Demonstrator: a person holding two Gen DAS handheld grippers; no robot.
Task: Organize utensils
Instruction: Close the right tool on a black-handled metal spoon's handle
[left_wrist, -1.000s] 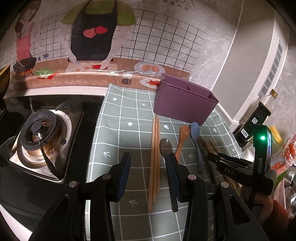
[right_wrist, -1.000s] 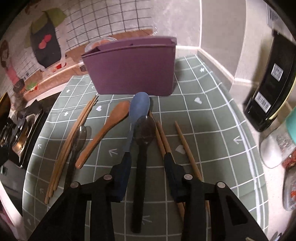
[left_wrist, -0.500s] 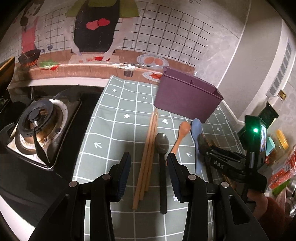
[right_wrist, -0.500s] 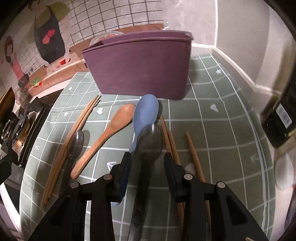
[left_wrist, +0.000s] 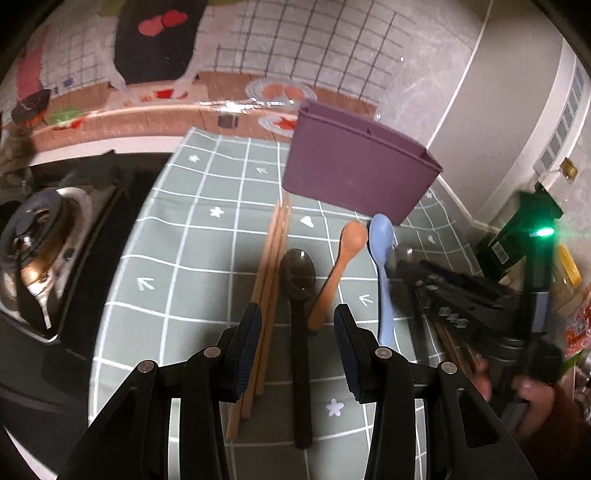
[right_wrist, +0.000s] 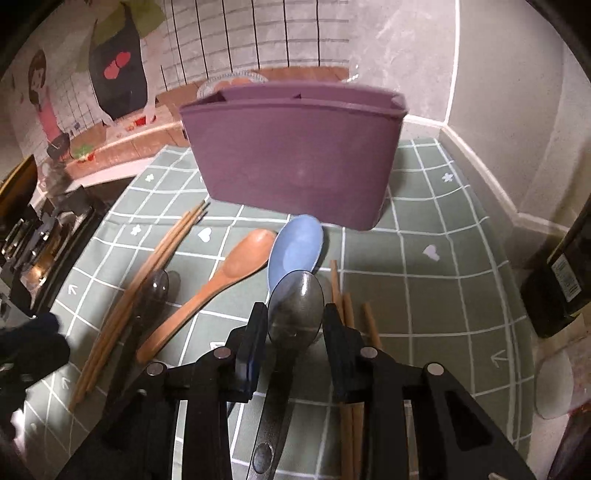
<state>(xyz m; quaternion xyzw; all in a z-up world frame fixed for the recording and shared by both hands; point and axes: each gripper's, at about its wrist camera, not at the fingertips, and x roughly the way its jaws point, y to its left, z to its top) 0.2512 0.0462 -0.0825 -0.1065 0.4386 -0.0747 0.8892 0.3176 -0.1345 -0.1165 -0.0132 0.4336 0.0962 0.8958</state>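
Grey spoons, two (left_wrist: 297, 277) (right_wrist: 295, 310); right fingers (right_wrist: 292, 321) closing around one, left fingers (left_wrist: 297, 325) apart.

Your left wrist camera looks forward and steeply down along its own gripper (left_wrist: 297, 343) onto the checked mat (left_wrist: 207, 236), from close above the bench, with the stove (left_wrist: 40, 251) at its left edge. Your right wrist camera sits lower and nearer, facing the purple holder (right_wrist: 295, 158) almost head-on. Both views share the holder, the wooden spoon (left_wrist: 338, 269), the blue spoon (left_wrist: 382, 258) and the tiled wall (right_wrist: 258, 33) behind.
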